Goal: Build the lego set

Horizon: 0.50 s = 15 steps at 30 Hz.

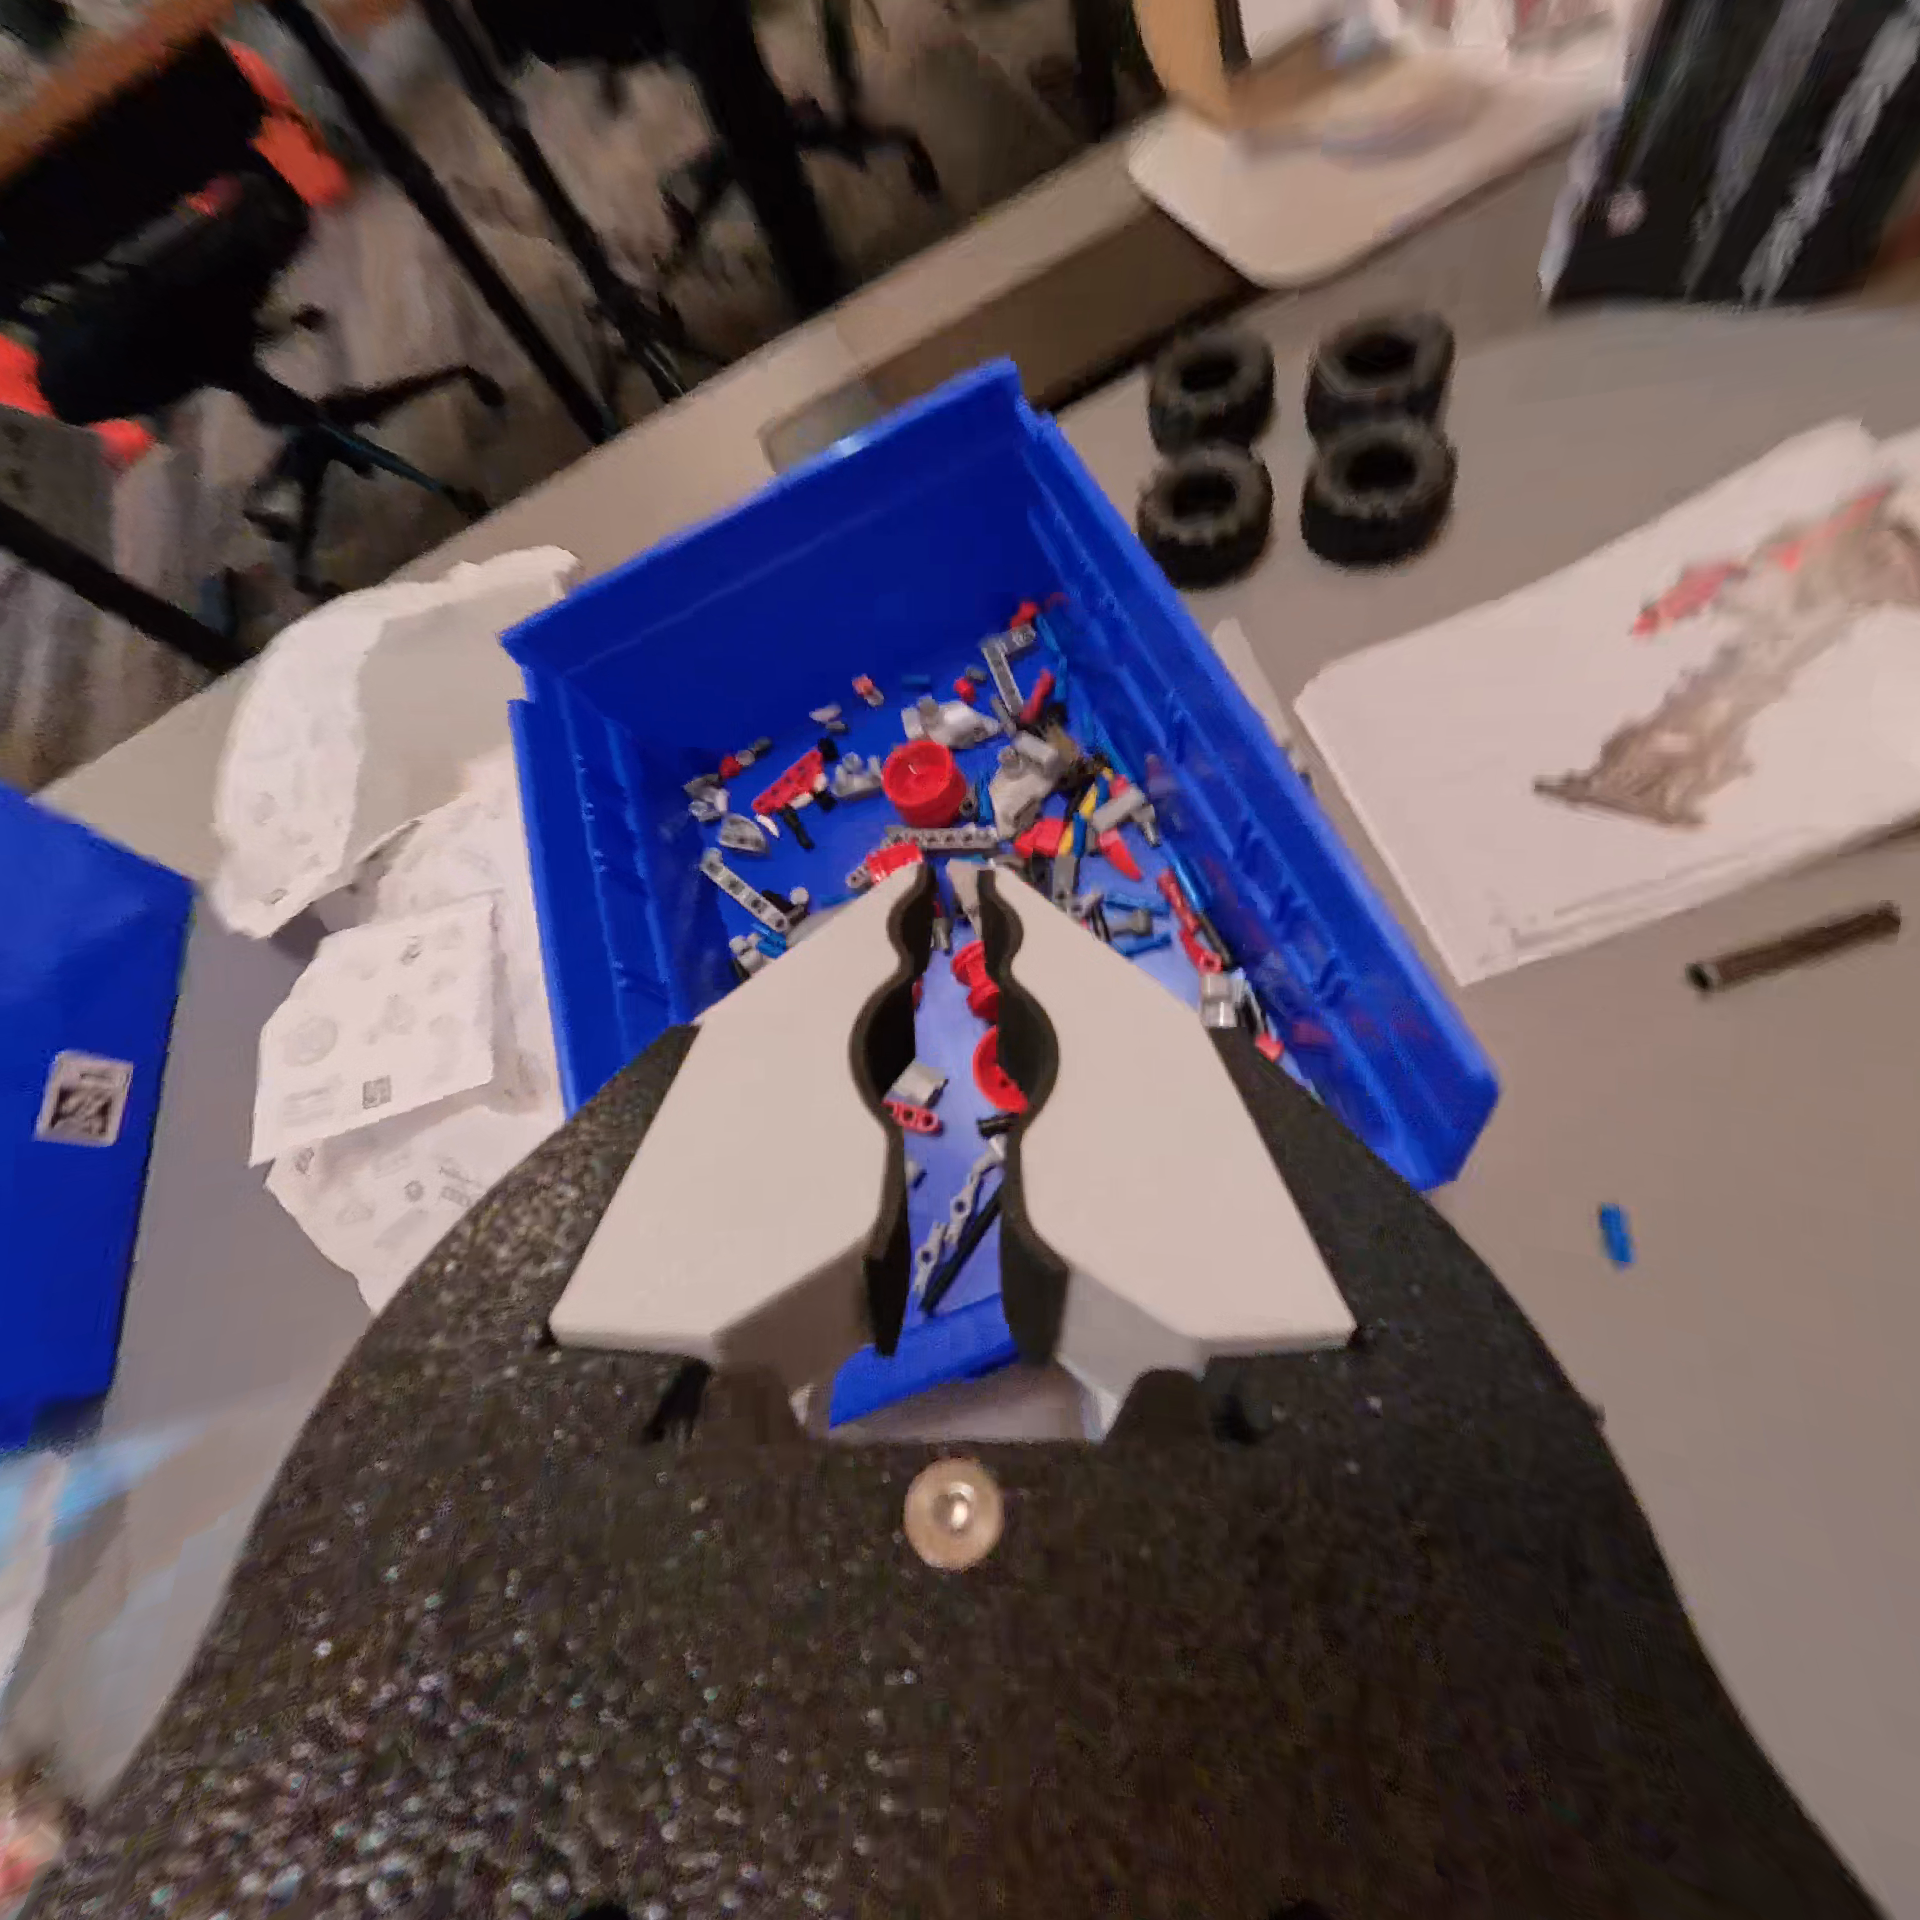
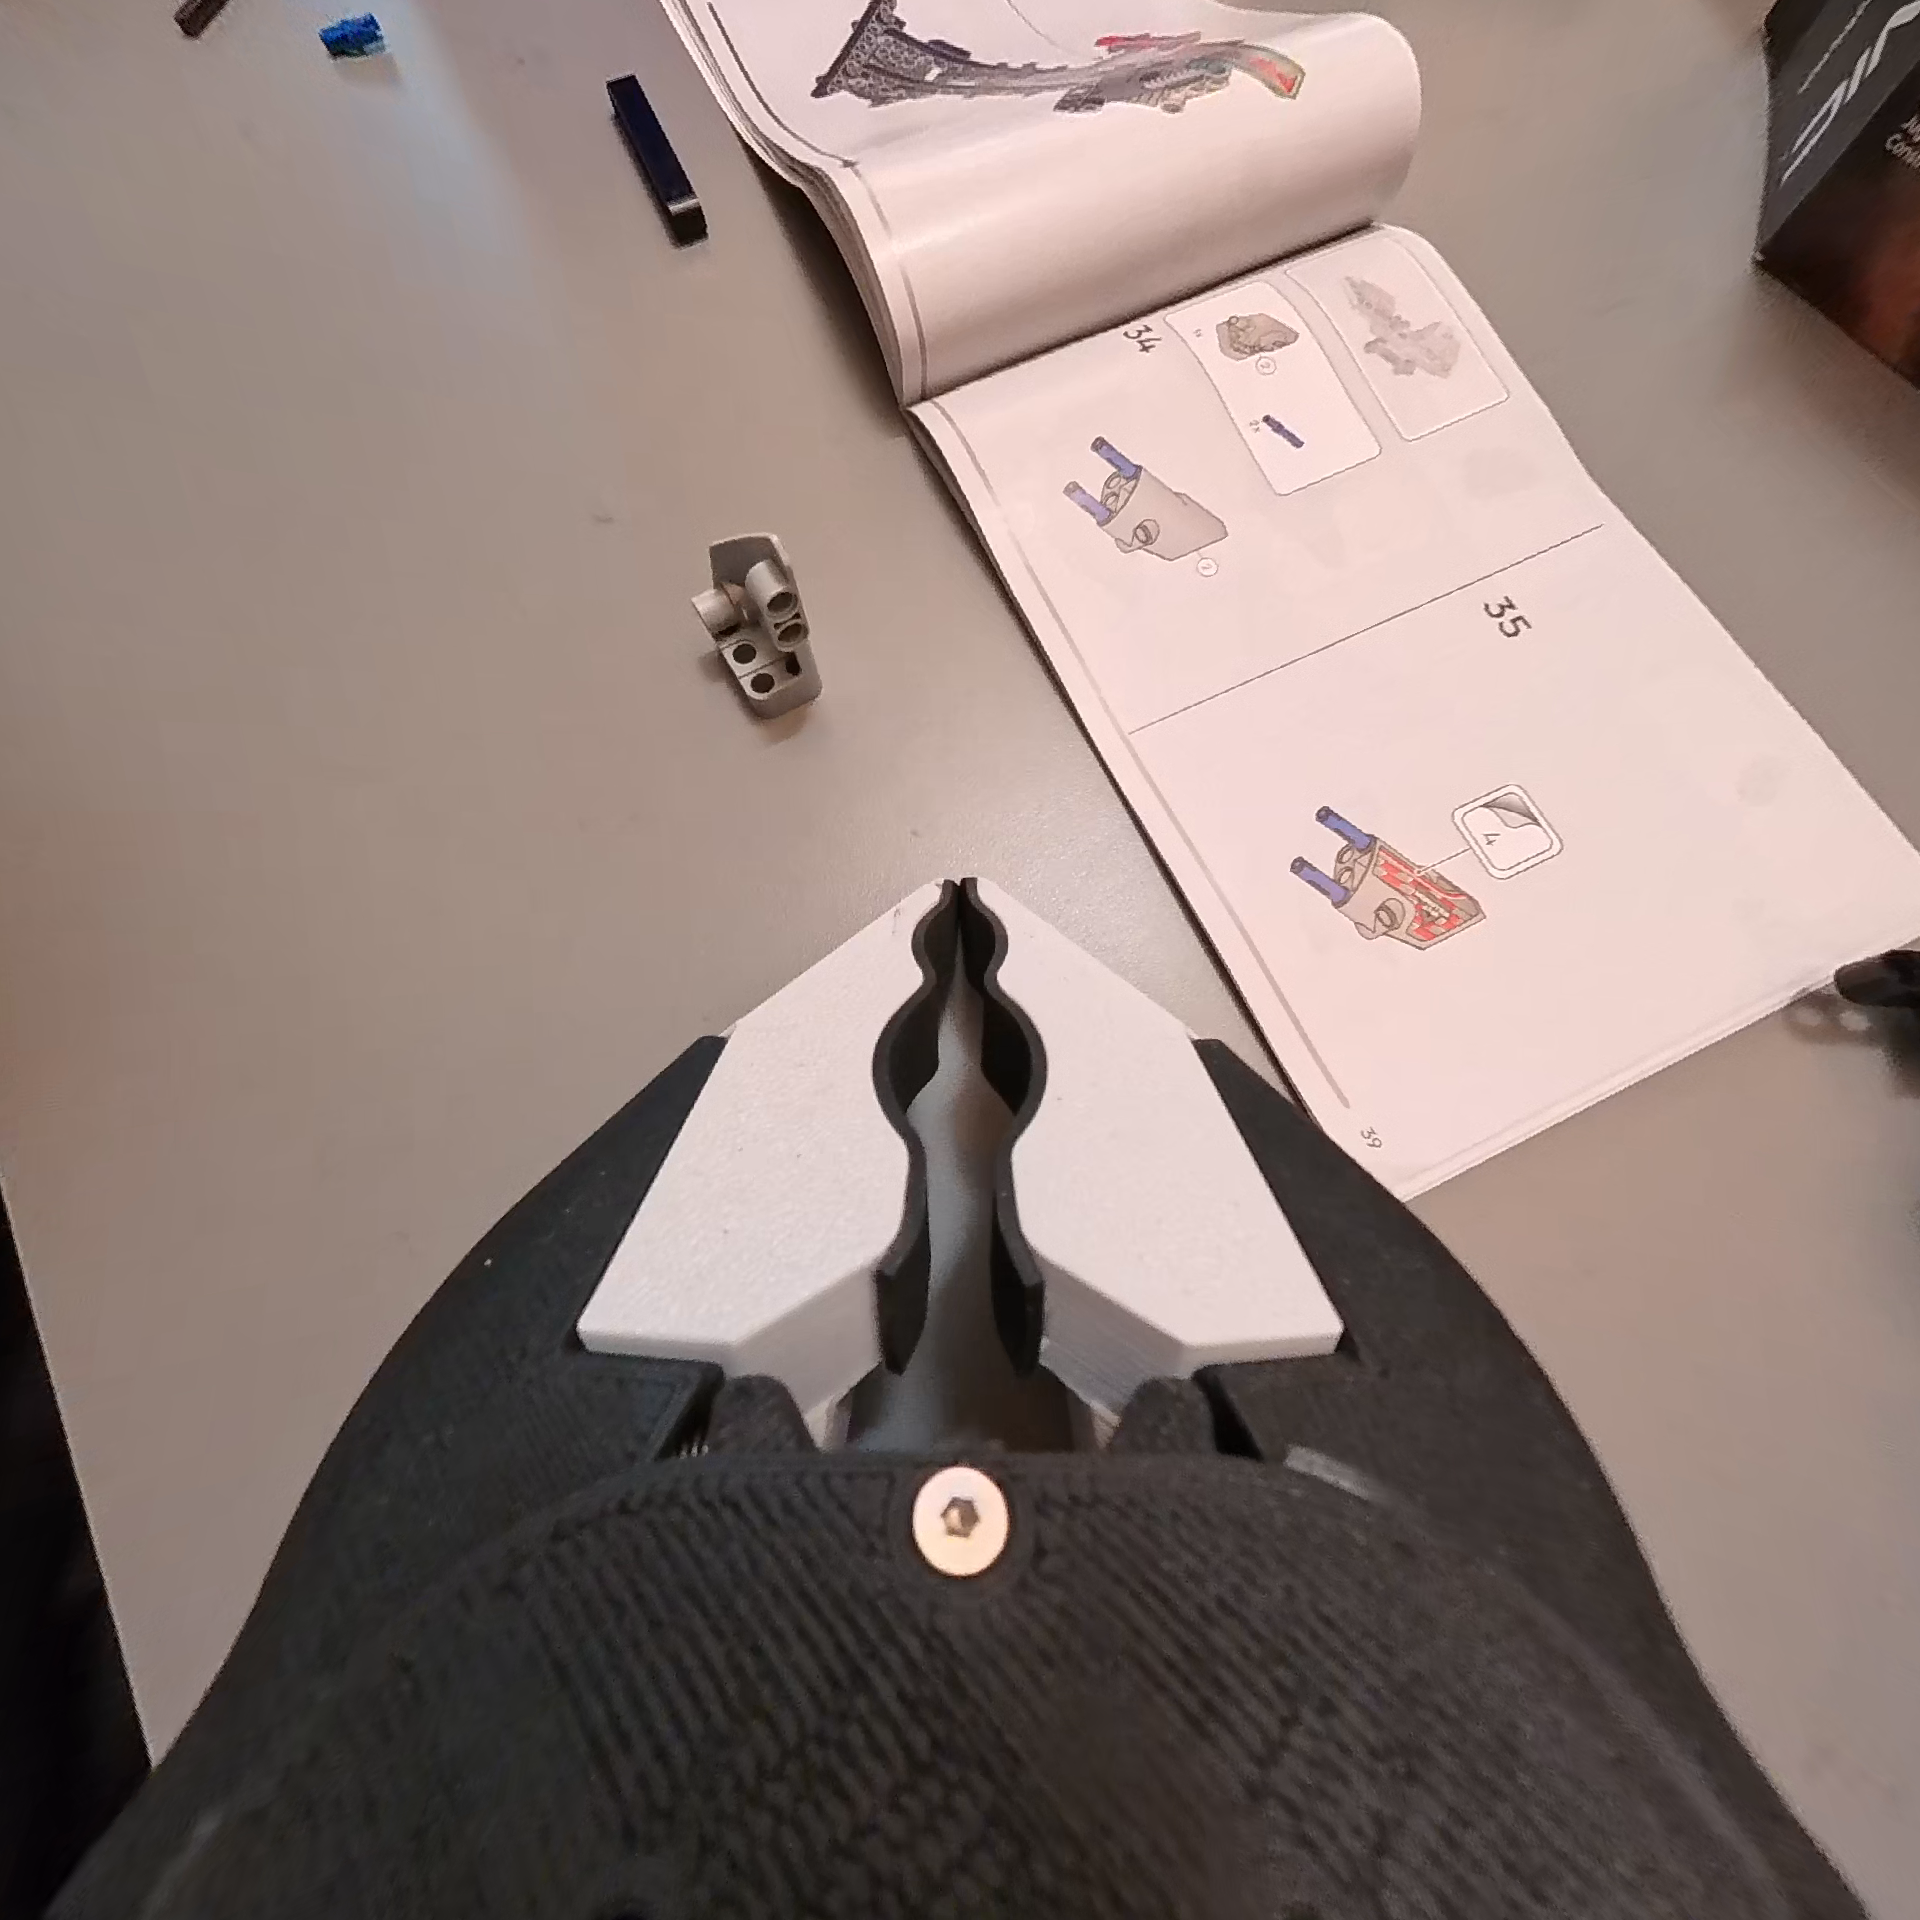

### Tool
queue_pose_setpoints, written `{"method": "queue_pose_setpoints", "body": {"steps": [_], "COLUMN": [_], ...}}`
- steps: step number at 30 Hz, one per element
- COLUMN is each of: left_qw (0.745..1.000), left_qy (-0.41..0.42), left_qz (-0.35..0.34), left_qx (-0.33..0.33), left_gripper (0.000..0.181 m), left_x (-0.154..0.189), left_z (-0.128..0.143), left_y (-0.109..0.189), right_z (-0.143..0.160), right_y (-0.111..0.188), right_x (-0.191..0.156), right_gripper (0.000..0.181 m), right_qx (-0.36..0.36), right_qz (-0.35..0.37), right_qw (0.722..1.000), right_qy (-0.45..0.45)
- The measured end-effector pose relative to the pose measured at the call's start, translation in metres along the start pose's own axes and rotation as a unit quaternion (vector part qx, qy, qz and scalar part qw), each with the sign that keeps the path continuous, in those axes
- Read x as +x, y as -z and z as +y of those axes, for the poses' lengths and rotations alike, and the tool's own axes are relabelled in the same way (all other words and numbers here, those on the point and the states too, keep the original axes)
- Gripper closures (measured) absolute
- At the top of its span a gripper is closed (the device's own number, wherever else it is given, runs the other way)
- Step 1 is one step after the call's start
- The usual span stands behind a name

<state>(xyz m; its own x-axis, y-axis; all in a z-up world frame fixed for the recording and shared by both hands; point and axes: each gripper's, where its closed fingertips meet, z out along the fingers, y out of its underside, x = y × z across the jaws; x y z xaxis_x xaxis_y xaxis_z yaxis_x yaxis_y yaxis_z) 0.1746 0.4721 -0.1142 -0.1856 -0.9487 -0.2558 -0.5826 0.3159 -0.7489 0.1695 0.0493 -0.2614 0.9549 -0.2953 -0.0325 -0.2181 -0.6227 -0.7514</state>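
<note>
Many small red, grey and black lego pieces [image 1: 935,821] lay in a blue bin [image 1: 1299,883] on the tabletop [image 1: 1662,1143], beneath the left tool [image 1: 951,883], whose tips stood slightly parted with nothing between them. Four black tyres [image 1: 1294,447] sat beyond. From the right wrist, the right tool [image 2: 959,885] was clenched and empty; a grey lego assembly [image 2: 758,629] stood ahead beside the open instruction booklet [image 2: 1351,623].

Bin [image 1: 790,644] on table [image 1: 1714,1195], loose pieces [image 1: 935,790] inside it. Crumpled paper bags [image 1: 384,831] left of bin; four tyres [image 1: 1294,447] behind it to the right. Open booklet [image 2: 1455,727] right of bin. Small bracket piece [image 2: 756,629] on table left of booklet, a bar [image 2: 655,156] behind it.
</note>
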Motion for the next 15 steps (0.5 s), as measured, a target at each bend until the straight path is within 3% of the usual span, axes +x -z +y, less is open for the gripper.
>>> {"method": "queue_pose_setpoints", "body": {"steps": [4, 9, 15], "left_qw": [0.974, 0.910, 0.858], "left_qy": [-0.051, -0.140, -0.241], "left_qz": [0.161, 0.251, 0.257], "left_qx": [-0.151, -0.298, -0.374], "left_gripper": [0.178, 0.176, 0.175], "left_x": [0.016, 0.022, 0.025], "left_z": [0.034, 0.087, 0.129], "left_y": [-0.018, -0.033, -0.043], "right_z": [0.000, 0.000, 0.000], "right_y": [0.000, 0.000, 0.000], "right_x": [0.000, 0.000, 0.000], "right_gripper": [0.181, 0.181, 0.181], "right_qx": [0.000, 0.000, 0.000], "right_qz": [0.011, 0.037, 0.038], "right_qw": [1.000, 0.998, 0.998], "right_qy": [0.013, 0.044, 0.045]}}
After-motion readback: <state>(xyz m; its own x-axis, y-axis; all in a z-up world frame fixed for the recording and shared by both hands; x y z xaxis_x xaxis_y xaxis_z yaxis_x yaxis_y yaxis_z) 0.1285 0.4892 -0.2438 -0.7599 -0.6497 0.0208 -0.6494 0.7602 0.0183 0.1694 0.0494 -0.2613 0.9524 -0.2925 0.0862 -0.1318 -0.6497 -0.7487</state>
